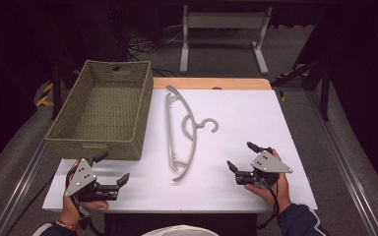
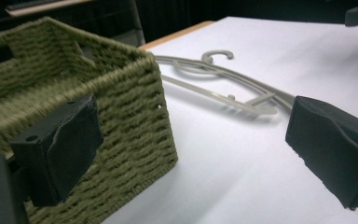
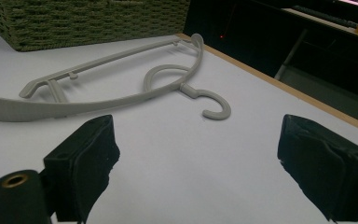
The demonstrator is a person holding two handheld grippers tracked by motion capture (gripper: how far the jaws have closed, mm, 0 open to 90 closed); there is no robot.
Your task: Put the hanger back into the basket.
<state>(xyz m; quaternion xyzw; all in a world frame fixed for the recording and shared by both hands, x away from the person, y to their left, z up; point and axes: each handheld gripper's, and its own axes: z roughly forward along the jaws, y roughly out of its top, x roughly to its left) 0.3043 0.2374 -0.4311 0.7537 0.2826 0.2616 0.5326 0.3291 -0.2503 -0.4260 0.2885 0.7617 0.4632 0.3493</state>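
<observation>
A grey plastic hanger [image 1: 183, 132] lies flat mid-table, its hook [image 1: 209, 125] pointing right. Left of it stands a green woven basket [image 1: 103, 110] with nothing in it. My left gripper [image 1: 112, 168] rests near the table's front left, just below the basket's near corner, jaws wide apart and holding nothing. In the left gripper view the basket [image 2: 121, 121] is close on the left and the hanger [image 2: 223, 84] lies beyond. My right gripper [image 1: 242, 157] sits at the front right, open, aimed toward the hanger [image 3: 121, 88], whose hook [image 3: 212, 105] faces it.
The white tabletop [image 1: 236, 113] has a wooden strip [image 1: 211, 83] at its far edge. Beyond it stands a grey metal frame [image 1: 224, 34] on a dark floor. Bare table lies between the two grippers and right of the hanger.
</observation>
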